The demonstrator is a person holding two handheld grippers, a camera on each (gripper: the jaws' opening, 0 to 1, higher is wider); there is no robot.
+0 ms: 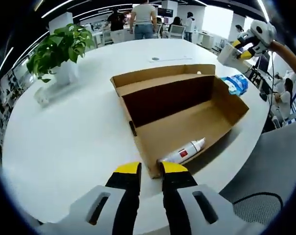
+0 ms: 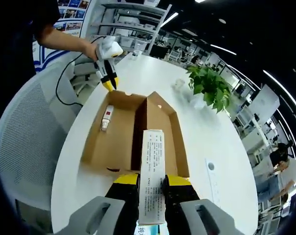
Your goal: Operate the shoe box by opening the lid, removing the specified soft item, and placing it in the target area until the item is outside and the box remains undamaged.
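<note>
A brown cardboard shoe box [image 1: 162, 100] lies open on the round white table [image 1: 64, 137], its lid folded back. Inside rests a white tube with a red label [image 1: 184, 152]. A blue soft packet [image 1: 236, 84] lies on the table just outside the box's far end. My left gripper [image 1: 150, 170] stands at the box's near corner, narrowly open and holding nothing. My right gripper [image 2: 151, 180] is shut on a long white printed carton [image 2: 152, 166], held above the box [image 2: 118, 142]. The tube [image 2: 106, 117] and the left gripper [image 2: 110, 84] lie at the far end.
A potted green plant [image 1: 59, 46] in a white pot stands on the table beyond the box, also the plant [image 2: 206, 85]. A grey mesh chair [image 2: 25, 127] sits by the table edge. People stand in the office background. A hand holds the right gripper [image 1: 244, 49] at upper right.
</note>
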